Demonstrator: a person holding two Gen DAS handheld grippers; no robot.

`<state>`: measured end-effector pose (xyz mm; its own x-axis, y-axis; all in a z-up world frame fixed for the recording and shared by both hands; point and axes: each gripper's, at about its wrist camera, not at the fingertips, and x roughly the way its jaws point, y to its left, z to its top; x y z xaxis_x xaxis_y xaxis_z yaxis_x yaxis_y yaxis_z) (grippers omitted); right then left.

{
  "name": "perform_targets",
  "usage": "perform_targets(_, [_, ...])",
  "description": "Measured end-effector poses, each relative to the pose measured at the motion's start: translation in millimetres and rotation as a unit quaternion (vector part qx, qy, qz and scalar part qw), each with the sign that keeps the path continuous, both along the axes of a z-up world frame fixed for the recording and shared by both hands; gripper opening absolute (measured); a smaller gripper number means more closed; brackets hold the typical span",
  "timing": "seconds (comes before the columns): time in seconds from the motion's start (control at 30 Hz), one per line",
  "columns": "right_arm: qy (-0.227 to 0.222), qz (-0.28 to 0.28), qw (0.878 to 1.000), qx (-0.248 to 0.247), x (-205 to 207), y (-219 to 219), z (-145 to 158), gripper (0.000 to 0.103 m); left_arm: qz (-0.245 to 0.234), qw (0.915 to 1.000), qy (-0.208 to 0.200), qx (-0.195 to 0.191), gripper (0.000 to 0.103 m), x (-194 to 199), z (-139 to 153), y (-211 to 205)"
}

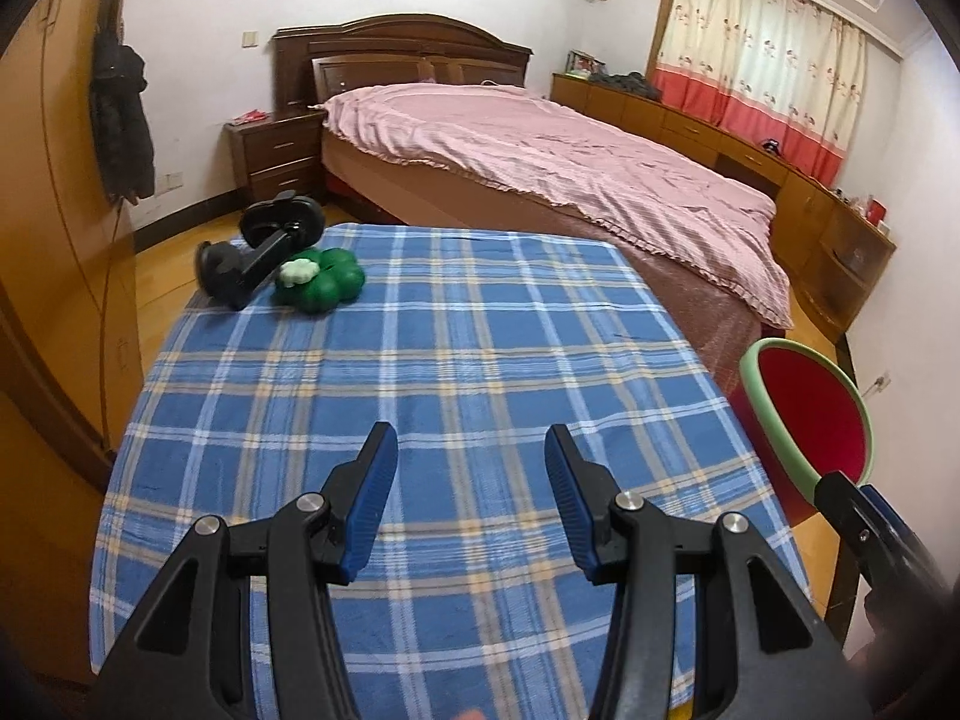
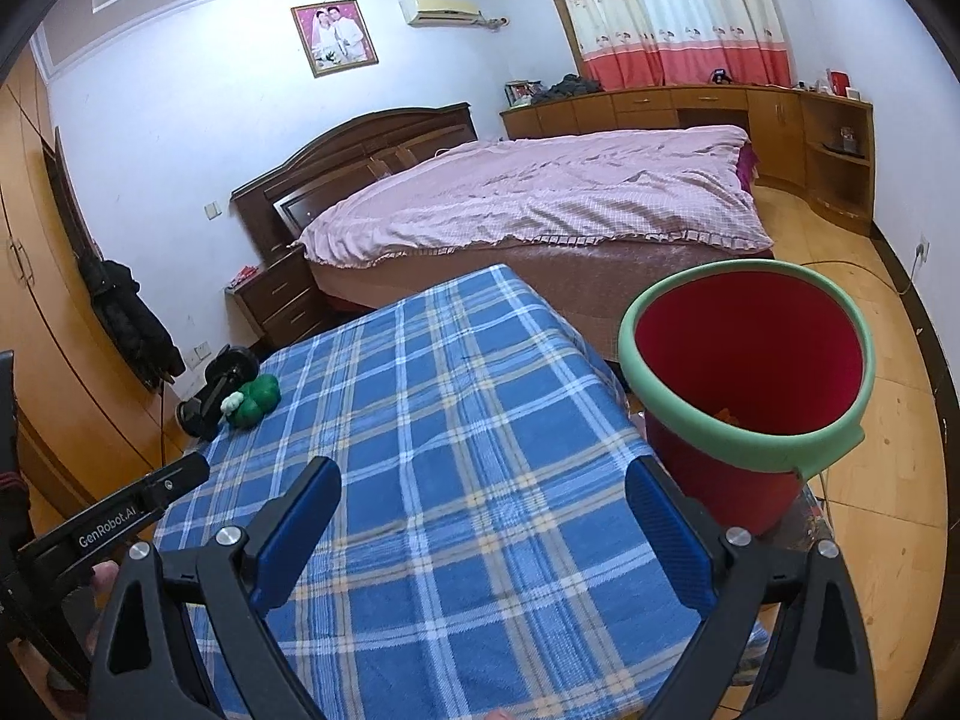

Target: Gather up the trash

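Note:
A table under a blue plaid cloth [image 1: 480, 330] [image 2: 468, 390] fills both views. At its far left corner lies a green clover-shaped thing [image 1: 324, 285] [image 2: 255, 399] with a small white flower piece [image 1: 298, 271] on it, beside a black clamp-like holder [image 1: 264, 252] [image 2: 216, 384]. A red bin with a green rim [image 1: 780, 354] [image 2: 750, 427] stands off the table's right side; something orange [image 2: 729, 414] shows low inside. My left gripper [image 1: 469, 432] hangs open over the near cloth, nothing between its fingers. My right gripper [image 2: 483, 465] is open wide and empty, just left of the bin.
Behind the table stands a bed with a pink cover [image 1: 570, 162] [image 2: 540, 198] and a dark nightstand [image 1: 279, 150]. A wooden wardrobe [image 1: 54, 240] lines the left wall, low cabinets [image 2: 690, 105] run under the curtain. A cable [image 2: 888, 282] crosses the wooden floor at right.

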<state>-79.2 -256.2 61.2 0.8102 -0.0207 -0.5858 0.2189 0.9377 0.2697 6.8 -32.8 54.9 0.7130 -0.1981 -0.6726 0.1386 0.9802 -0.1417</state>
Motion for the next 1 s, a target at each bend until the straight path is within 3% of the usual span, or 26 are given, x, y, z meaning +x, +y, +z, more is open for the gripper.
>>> perform_targets(1.0, [0.011, 0.007, 1.0, 0.006, -0.8, 7.0, -5.6, 0.098, 0.014, 0.9999, -0.005, 0.004, 0.051, -3.3, -0.5, 7.6])
